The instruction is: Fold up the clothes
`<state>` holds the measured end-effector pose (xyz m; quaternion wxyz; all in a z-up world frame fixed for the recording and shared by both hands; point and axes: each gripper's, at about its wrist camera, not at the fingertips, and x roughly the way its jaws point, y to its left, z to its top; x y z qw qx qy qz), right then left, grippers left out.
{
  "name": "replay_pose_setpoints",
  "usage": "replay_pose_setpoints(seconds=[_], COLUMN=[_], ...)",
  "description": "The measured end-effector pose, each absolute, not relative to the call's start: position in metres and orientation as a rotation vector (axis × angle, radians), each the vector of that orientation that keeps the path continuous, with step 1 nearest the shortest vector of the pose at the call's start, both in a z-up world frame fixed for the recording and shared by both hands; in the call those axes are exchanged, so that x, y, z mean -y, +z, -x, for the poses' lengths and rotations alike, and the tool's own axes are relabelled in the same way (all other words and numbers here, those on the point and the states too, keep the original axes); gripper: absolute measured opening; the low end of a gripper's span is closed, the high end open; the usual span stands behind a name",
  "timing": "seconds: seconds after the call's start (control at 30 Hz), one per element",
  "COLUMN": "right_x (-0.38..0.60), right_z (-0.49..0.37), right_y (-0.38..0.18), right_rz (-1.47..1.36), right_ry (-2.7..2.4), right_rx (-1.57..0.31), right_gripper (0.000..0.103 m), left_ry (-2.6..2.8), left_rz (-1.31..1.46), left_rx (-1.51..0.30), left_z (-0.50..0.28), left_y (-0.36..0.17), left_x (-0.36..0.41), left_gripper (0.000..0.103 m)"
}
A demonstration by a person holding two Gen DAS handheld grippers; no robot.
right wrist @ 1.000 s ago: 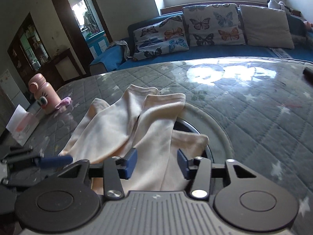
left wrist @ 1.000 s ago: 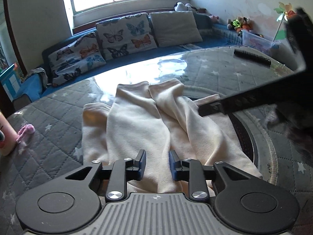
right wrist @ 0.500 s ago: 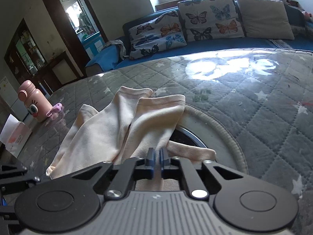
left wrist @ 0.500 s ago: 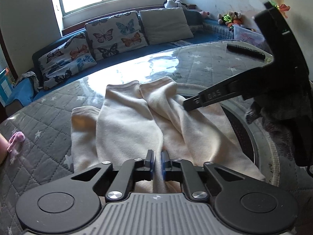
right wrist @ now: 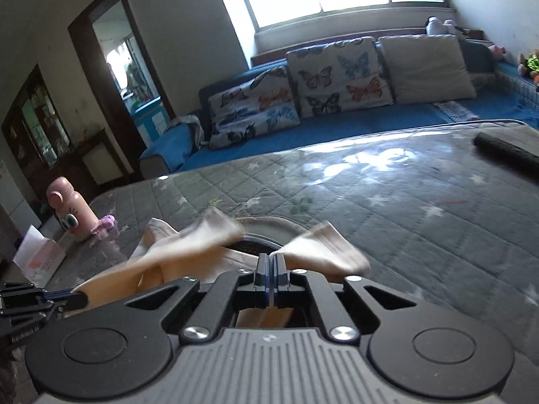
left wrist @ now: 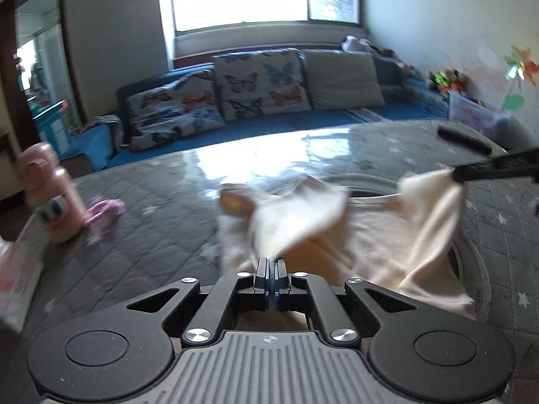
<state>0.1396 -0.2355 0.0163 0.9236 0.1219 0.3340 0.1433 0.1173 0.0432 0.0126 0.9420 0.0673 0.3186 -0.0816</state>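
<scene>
Left gripper (left wrist: pixel 270 262): jaws closed tight on the near edge of the cream garment (left wrist: pixel 337 232), low centre of the left view. Cloth rises from the pinch and spreads toward the centre and right of frame, blurred.

Right gripper (right wrist: pixel 270 261): jaws likewise clamped on the garment (right wrist: pixel 323 249), low centre of the right view. In the left view its tip enters from the right edge, with cloth hanging from it.

Garment is partly raised between both grippers over the grey quilted table (right wrist: pixel 421 208); the remainder lies on the table.

Pink bottle (right wrist: pixel 67 208) stands at the left. Black bar (right wrist: pixel 505 153) lies at the right edge.
</scene>
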Motion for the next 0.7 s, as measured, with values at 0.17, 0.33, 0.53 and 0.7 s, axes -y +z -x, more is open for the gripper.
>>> replay_pose_setpoints(seconds=[0.17, 0.33, 0.53, 0.7], right_x=[0.254, 0.273, 0.295, 0.302], right_z=[-0.095, -0.048, -0.005, 0.004], right_y=[0.028, 0.034, 0.021, -0.007], right_rz=[-0.242, -0.245, -0.247, -0.243], right_ry=[0.256, 0.204, 0.134, 0.108], right_rx=[-0.645, -0.629, -0.703, -0.844], right_gripper=[0.002, 0.002, 0.002, 0.005], left_ry=[-0.111, -0.080, -0.058, -0.076], left_rz=[-0.084, -0.041, 0.007, -0.044], left_rx=[-0.639, -0.679, -0.765, -0.802], left_z=[-0.078, -0.036, 0.003, 0.017], left_y=[0.018, 0.009, -0.007, -0.010], left_x=[-0.086, -0.121, -0.153, -0.156], left_gripper=[0.003, 0.003, 0.003, 0.007])
